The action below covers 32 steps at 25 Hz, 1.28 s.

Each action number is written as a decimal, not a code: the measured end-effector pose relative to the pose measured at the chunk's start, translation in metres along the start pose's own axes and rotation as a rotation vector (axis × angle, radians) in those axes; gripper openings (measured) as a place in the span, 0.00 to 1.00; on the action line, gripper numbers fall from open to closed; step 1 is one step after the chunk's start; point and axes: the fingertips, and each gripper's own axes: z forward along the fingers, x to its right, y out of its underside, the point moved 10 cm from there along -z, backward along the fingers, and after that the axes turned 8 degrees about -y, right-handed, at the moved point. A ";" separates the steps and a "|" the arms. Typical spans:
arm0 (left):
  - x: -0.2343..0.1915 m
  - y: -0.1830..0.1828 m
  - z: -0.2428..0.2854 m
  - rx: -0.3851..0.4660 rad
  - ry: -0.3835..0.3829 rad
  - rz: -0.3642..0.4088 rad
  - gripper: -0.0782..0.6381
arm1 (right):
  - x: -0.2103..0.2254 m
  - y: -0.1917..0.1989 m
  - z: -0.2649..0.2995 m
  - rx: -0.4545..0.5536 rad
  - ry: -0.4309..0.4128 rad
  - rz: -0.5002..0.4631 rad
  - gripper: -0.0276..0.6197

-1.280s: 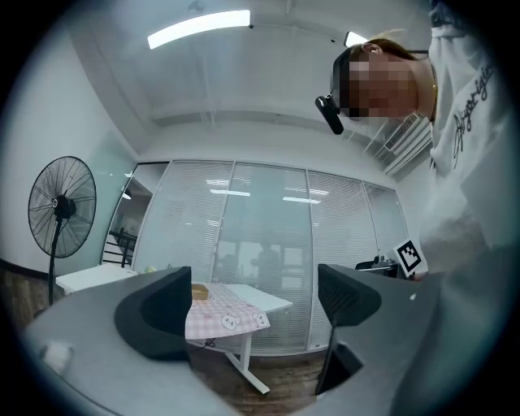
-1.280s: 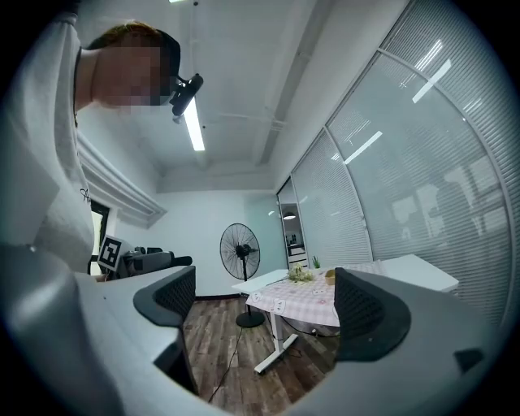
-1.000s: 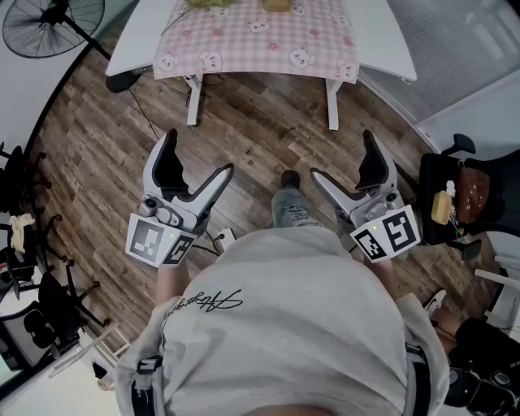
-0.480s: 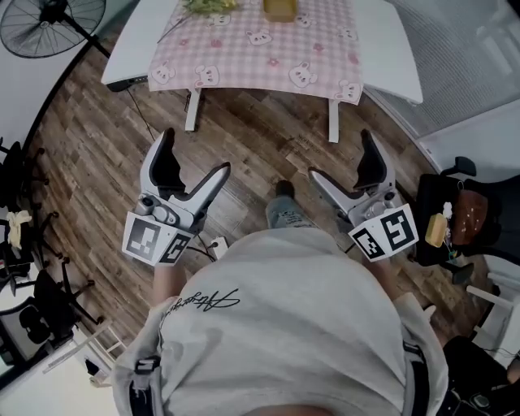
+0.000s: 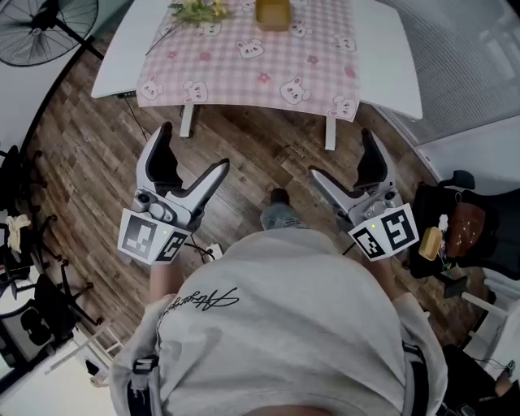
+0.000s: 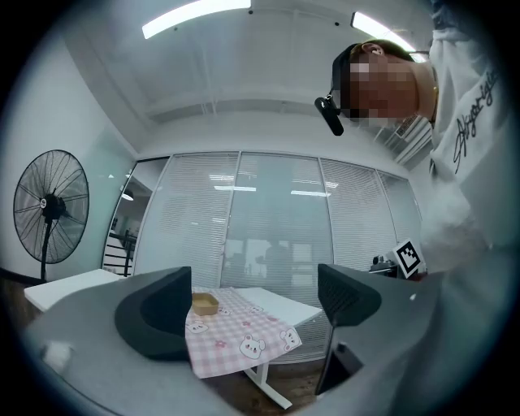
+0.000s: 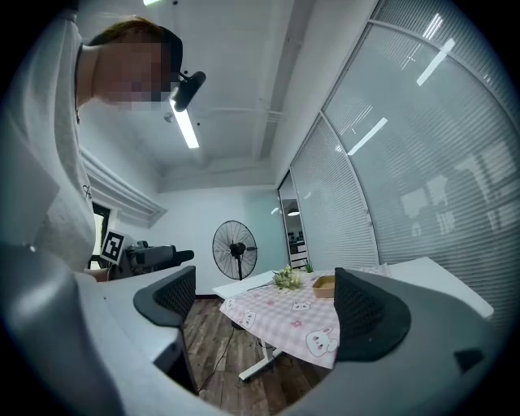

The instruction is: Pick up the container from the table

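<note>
A small tan container (image 5: pixel 272 13) sits on the pink checked cloth of the white table (image 5: pixel 382 57) at the top of the head view. It also shows in the left gripper view as the container (image 6: pixel 204 304) and in the right gripper view as the container (image 7: pixel 324 284). My left gripper (image 5: pixel 193 156) and right gripper (image 5: pixel 341 156) are both open and hold nothing. They hang over the wooden floor, well short of the table.
A bunch of flowers (image 5: pixel 195 10) lies on the cloth left of the container. A standing fan (image 5: pixel 45 24) is at the far left. Dark chairs (image 5: pixel 41 301) stand at the left, and a chair with a bag (image 5: pixel 455 219) stands at the right.
The table has come nearer and lower in the head view as the person steps forward. Both grippers stay open and in the same pose.
</note>
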 end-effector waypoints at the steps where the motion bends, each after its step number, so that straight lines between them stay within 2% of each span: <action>1: 0.000 0.000 0.005 0.000 0.000 0.001 0.76 | 0.005 0.000 0.002 0.002 -0.001 0.003 0.84; 17: 0.000 0.023 0.096 0.009 -0.038 0.018 0.76 | 0.107 0.006 0.034 0.020 -0.055 0.018 0.84; 32: -0.005 0.027 0.123 -0.006 -0.024 0.020 0.76 | 0.132 0.010 0.049 0.010 -0.073 0.045 0.84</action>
